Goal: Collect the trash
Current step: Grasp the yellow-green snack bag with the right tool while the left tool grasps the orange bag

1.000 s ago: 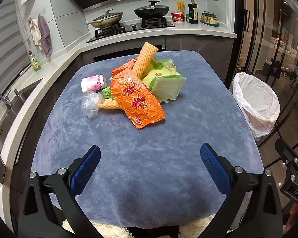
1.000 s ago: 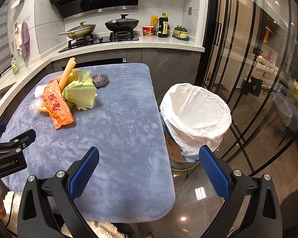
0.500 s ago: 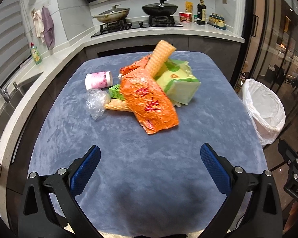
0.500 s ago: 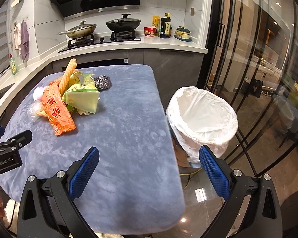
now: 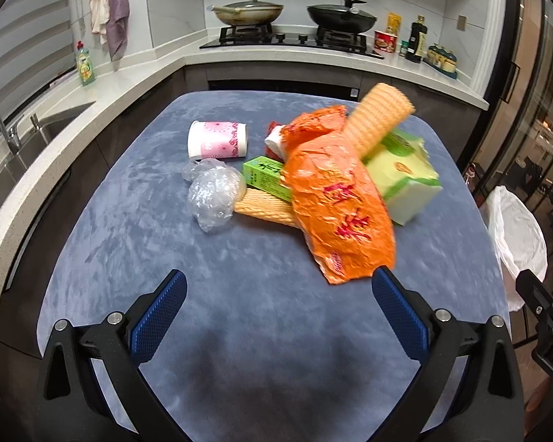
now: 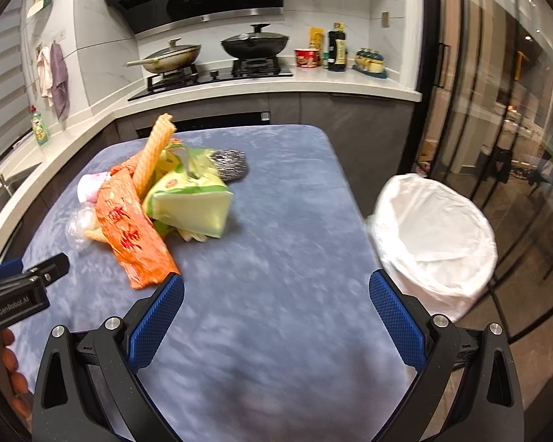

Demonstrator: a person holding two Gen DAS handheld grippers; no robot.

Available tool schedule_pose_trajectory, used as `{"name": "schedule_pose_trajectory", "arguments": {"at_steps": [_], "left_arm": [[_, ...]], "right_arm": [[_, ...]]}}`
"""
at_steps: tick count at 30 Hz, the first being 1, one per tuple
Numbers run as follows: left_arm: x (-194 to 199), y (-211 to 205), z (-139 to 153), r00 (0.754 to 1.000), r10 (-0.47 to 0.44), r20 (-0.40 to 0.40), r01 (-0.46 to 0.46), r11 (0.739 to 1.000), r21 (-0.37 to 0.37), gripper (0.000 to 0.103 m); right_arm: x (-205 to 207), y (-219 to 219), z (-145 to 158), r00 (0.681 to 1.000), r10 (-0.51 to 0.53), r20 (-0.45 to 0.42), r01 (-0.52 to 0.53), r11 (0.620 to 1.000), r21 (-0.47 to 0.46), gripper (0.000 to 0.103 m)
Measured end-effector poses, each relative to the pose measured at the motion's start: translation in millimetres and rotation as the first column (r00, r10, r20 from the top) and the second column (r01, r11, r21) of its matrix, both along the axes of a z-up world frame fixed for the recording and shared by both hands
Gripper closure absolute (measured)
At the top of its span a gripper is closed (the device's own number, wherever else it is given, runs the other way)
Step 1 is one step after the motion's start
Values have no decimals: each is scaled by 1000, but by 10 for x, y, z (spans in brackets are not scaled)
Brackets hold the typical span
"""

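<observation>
A trash pile lies on the blue-grey table (image 5: 239, 294): an orange wrapper (image 5: 341, 206), a yellow-green tissue pack (image 5: 405, 180), a green box (image 5: 267, 176), a crumpled clear bag (image 5: 214, 193), a pink paper cup (image 5: 217, 139) on its side and two foam mesh tubes (image 5: 378, 119). In the right wrist view the orange wrapper (image 6: 132, 224), the tissue pack (image 6: 191, 202) and a steel scourer (image 6: 232, 164) show. My left gripper (image 5: 276, 307) is open and empty, just short of the wrapper. My right gripper (image 6: 276, 307) is open and empty over the table's near right part.
A bin with a white liner (image 6: 435, 235) stands on the floor right of the table; it also shows in the left wrist view (image 5: 516, 232). Behind the table runs a counter with a hob and pans (image 5: 287, 14), bottles (image 6: 335, 51) and a sink (image 5: 37, 136). Glass doors are on the right.
Both grippers have moved forward over the table toward the trash pile, which now looks larger and closer. Both stay open. Nothing on the table has moved.
</observation>
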State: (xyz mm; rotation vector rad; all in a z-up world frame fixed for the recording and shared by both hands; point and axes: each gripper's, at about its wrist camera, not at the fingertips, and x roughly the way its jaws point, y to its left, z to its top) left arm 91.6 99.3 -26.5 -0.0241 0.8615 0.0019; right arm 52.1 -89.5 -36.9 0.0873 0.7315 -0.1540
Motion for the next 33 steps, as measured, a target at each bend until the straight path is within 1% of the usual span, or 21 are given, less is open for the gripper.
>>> {"name": "schedule_pose_trajectory", "arguments": {"at_steps": [2,7,12,15,20,26,28,30,31,33], "left_arm": [[75,38,-27,1000,-6,-5,6,1000,-12,7],[254,39,-63,1000,-26,-4,26,1000,-12,7],[447,95,-134,999,-21,-26,20,999,-45,7],[531,137,-188,999,-18,-32,16,998,-64,7],[659,146,-229,999,-30,-32,28,997,-70,7],[798,147,-298,998,-42,-44,38,995,-92,7],[834,141,-320,998,-43,-49,39,995,-90,7],[859,142,-344,997,-47,-54,42,995,-94,7],[873,132,-361,997,-51,-59,45,994,-97,7],[894,108,-384,996,-60,-63,54,994,-100,7]], "right_arm": [[117,62,-4,1000,15,6,-15,1000,7,7],[463,240,6,997,66,37,-66,998,16,7],[876,307,-27,994,101,51,-105,991,80,7],[1115,318,-93,993,116,38,-119,986,119,7],[1429,330,-286,990,140,-5,-136,968,211,7],[1651,420,-536,983,174,-51,-155,953,258,7],[1675,410,-582,982,178,-63,-156,951,267,11],[1690,410,-623,980,188,-71,-161,945,284,22],[1692,404,-643,978,191,-79,-161,943,290,25],[1679,406,-666,976,200,-88,-165,940,299,38]]}}
